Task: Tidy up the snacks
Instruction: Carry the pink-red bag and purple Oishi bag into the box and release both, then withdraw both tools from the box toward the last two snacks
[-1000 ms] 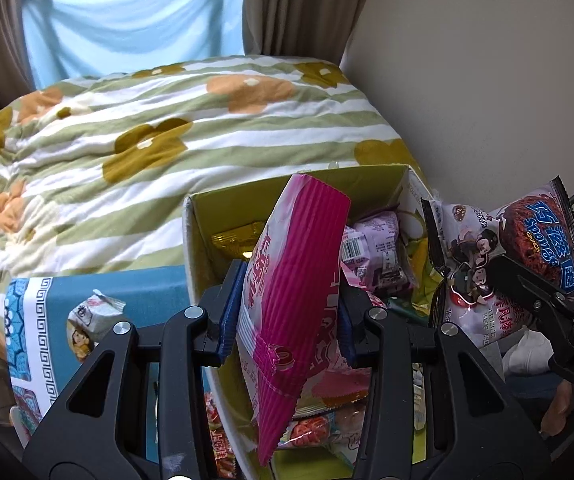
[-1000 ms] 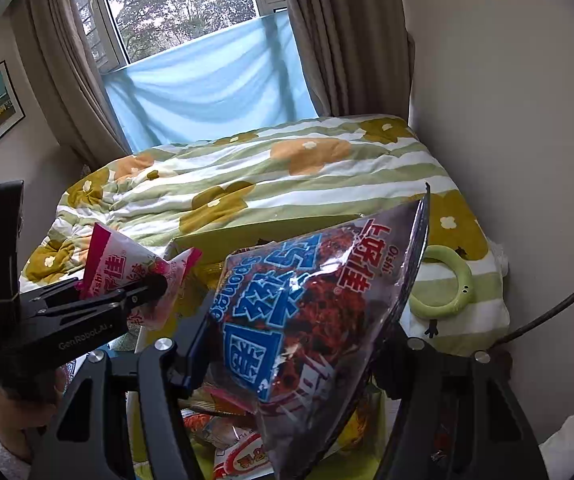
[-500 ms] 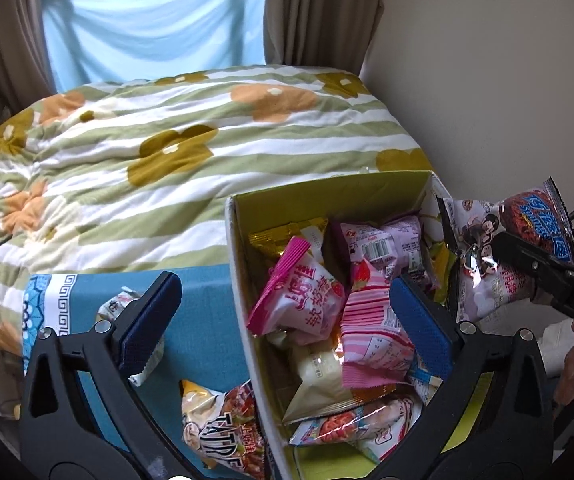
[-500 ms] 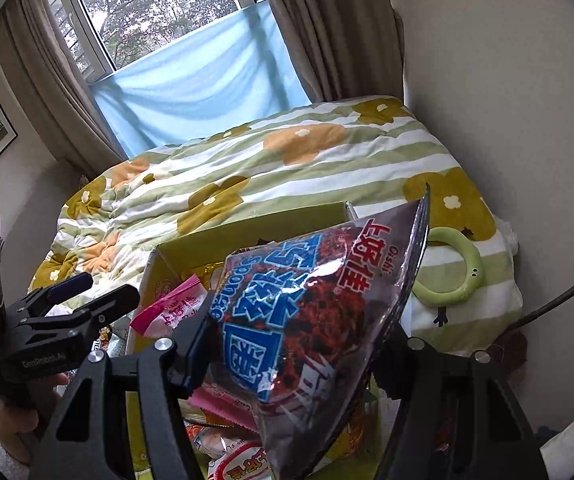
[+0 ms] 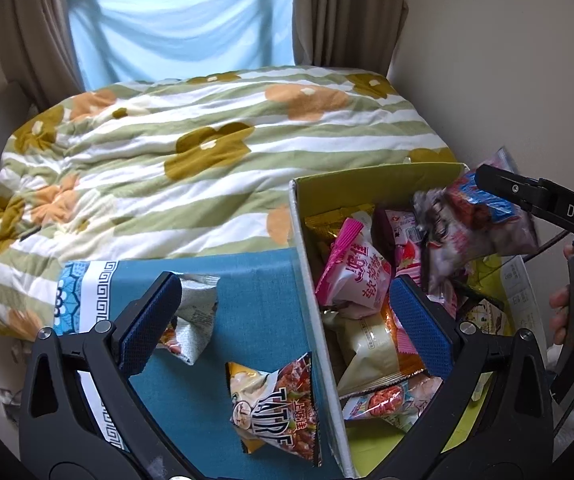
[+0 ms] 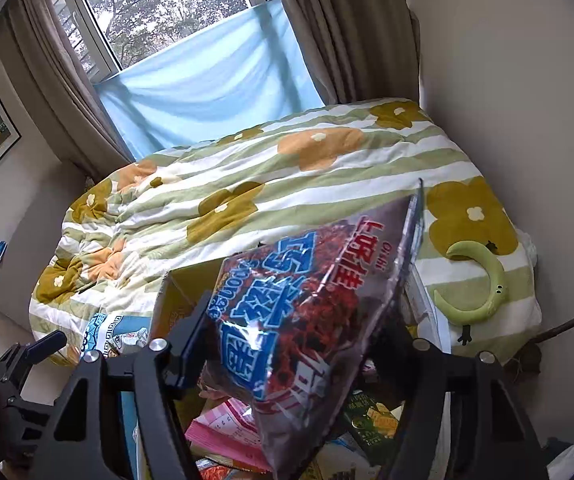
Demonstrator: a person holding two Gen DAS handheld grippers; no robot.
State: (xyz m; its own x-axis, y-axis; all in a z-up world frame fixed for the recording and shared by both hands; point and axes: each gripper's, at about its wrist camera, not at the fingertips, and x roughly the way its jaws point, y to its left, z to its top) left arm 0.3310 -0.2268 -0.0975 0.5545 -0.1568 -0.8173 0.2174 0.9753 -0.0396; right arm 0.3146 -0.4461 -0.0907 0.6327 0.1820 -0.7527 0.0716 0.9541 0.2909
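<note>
Two loose packets lie on the blue cloth at left, under the left gripper, whose jaws stand apart and empty. Right of them sits the crammed box. The right gripper is clamped on a dark bag above it; dropped carelessly, the bag may slide off the heap.
</note>
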